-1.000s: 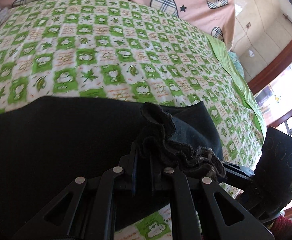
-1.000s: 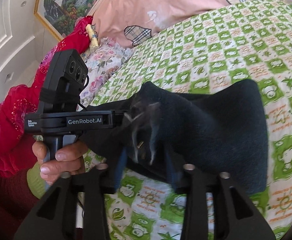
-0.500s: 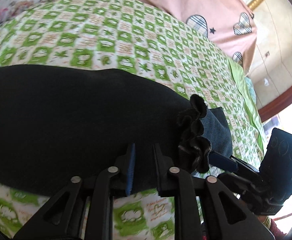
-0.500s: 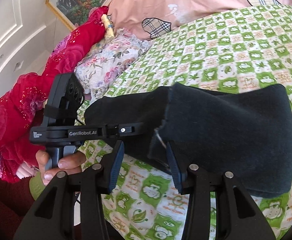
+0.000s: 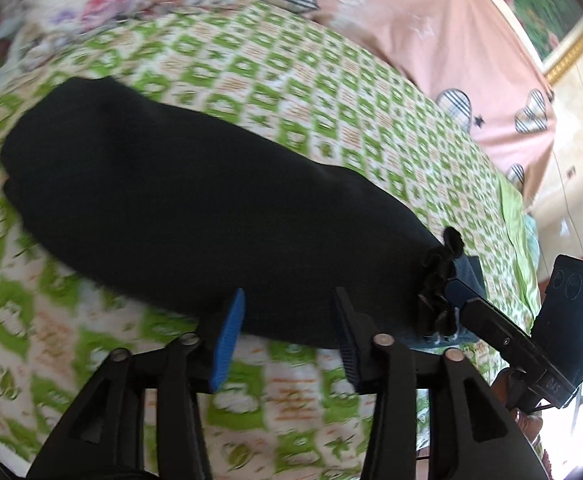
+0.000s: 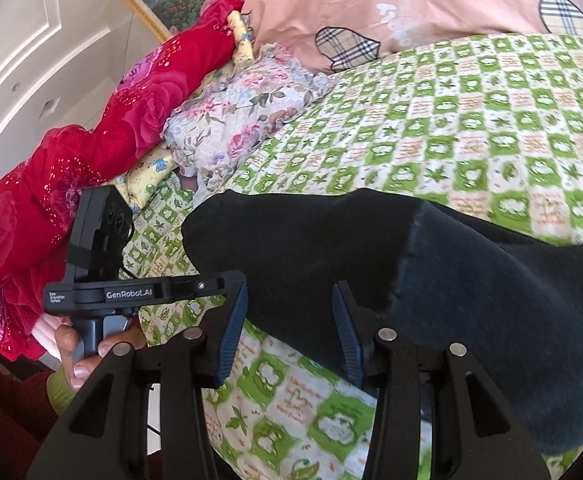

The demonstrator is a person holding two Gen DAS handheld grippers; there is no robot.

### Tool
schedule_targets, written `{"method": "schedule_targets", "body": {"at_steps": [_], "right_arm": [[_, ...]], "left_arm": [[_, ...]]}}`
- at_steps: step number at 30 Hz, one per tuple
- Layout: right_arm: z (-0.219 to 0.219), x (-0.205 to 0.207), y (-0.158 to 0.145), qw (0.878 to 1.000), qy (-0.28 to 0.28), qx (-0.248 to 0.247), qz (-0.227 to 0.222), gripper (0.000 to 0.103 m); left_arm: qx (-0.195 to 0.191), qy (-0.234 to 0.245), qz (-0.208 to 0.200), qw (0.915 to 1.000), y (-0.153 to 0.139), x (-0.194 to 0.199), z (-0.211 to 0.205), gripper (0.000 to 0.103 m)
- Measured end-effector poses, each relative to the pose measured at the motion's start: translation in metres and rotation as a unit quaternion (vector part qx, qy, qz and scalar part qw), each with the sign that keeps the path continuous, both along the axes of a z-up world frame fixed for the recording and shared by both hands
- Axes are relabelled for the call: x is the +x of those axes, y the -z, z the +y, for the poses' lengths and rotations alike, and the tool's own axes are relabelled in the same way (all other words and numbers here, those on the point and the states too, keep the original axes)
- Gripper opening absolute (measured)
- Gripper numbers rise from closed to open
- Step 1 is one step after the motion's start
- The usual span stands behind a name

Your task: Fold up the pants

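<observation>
The black pants (image 5: 195, 208) lie folded in a long band across the green checked bed sheet (image 5: 331, 92). Their frilled waistband end (image 5: 437, 280) bunches at the right. My left gripper (image 5: 287, 332) is open and empty at the pants' near edge. My right gripper (image 6: 289, 328) is open and empty too, its fingers either side of the near edge of the pants (image 6: 371, 264). Each gripper shows in the other's view: the right one (image 5: 511, 344) beside the waistband, the left one (image 6: 131, 292) at the pants' left end.
A pink quilt with plaid hearts (image 5: 431, 28) lies along the far side of the bed. A floral pillow (image 6: 243, 108) and a red quilt (image 6: 91, 152) pile at the left. The bed's near edge runs below both grippers.
Both grippers have let go of the pants and opened wide. The pants have dropped flat onto the sheet, and both grippers have drawn back to the near edge.
</observation>
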State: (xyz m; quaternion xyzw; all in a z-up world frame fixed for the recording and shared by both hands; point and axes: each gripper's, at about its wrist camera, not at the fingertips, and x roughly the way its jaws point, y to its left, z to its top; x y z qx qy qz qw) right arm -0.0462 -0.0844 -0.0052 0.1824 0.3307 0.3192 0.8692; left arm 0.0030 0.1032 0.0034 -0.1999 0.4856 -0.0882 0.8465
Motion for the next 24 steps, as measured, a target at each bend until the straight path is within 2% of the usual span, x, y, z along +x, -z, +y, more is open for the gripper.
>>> {"method": "schedule_targets", "body": {"at_steps": [9, 16, 24], "right_arm": [[0.033, 0.023, -0.008, 0.999, -0.041, -0.023, 0.0, 0.049], [0.065, 0.051, -0.019, 0.995, -0.082, -0.054, -0.003, 0.051], [0.102, 0.083, -0.028, 0.989, -0.122, -0.084, -0.006, 0.055]], "left_arm": [[-0.008, -0.078, 0.002, 0.9969, -0.004, -0.019, 0.055, 0.055], [-0.026, -0.142, 0.014, 0.9894, 0.004, -0.026, 0.098, 0.055], [-0.063, -0.177, 0.041, 0.9814, 0.02, -0.017, 0.125, 0.055]]}}
